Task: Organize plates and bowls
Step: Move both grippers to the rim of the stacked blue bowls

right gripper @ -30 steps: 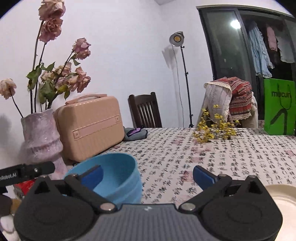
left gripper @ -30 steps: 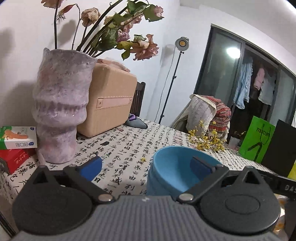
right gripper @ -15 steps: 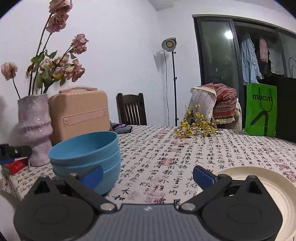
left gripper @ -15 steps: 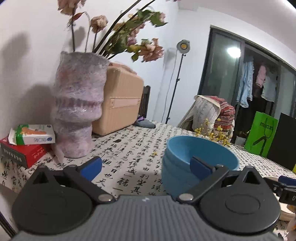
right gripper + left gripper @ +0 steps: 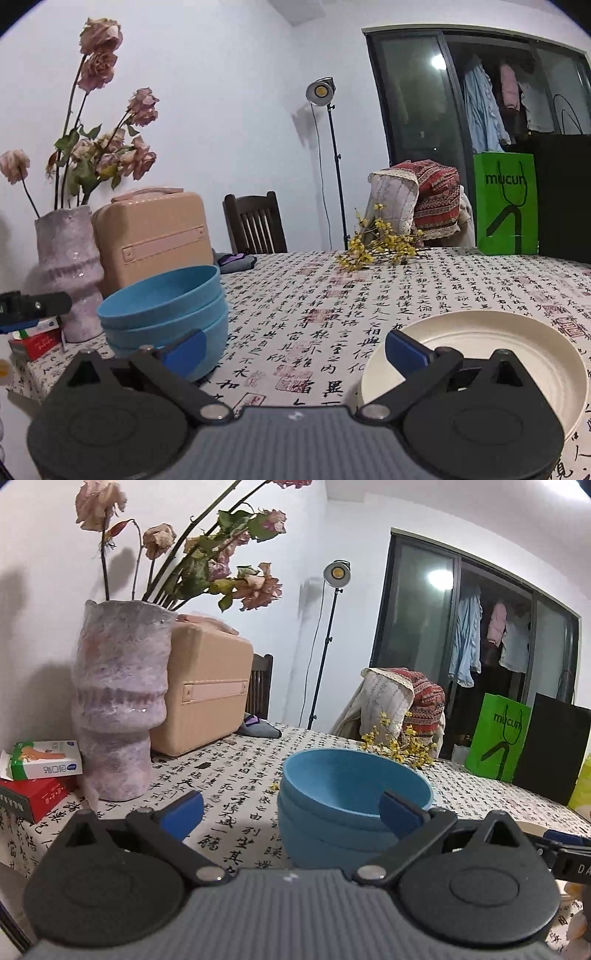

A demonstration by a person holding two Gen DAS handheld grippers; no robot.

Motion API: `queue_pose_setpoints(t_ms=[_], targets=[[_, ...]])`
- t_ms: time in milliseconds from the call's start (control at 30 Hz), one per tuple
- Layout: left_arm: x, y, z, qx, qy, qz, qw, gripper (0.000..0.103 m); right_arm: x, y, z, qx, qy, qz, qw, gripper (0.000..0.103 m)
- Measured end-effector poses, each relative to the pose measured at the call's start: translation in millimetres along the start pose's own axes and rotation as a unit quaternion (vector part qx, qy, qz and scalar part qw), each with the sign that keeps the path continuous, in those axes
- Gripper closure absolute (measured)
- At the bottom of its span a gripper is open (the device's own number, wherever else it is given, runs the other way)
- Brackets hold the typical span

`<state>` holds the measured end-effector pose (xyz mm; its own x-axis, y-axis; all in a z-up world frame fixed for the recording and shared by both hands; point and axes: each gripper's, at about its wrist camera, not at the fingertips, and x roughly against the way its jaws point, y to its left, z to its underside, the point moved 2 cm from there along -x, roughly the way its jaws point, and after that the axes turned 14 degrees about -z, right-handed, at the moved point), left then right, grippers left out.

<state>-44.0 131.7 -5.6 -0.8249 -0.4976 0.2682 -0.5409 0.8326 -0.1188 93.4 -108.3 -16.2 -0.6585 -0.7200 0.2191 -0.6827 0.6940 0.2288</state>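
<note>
Left gripper (image 5: 291,808) spread wide, empty; bowls (image 5: 351,805) stacked just ahead-right. Right gripper (image 5: 293,345) spread wide, empty; plate (image 5: 517,354) ahead-right.

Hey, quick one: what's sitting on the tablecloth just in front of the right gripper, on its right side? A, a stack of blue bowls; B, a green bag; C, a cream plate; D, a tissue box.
C: the cream plate lies flat on the tablecloth by the right gripper, while the blue bowls are stacked off to its left.
</note>
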Motion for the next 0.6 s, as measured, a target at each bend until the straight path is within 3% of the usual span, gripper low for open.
queue_pose_setpoints(t_ms=[400,600], targets=[[-32,-9,-13,0.016,0.013,0.056,0.9982,0.0,-9,-15,-13,0.005,0.026,0.034,0.999,0.0],[-55,-6,-21,0.031,0.025,0.058,0.9975,0.0,-27,-25,-25,-0.004,0.045,0.03,0.999,0.0]])
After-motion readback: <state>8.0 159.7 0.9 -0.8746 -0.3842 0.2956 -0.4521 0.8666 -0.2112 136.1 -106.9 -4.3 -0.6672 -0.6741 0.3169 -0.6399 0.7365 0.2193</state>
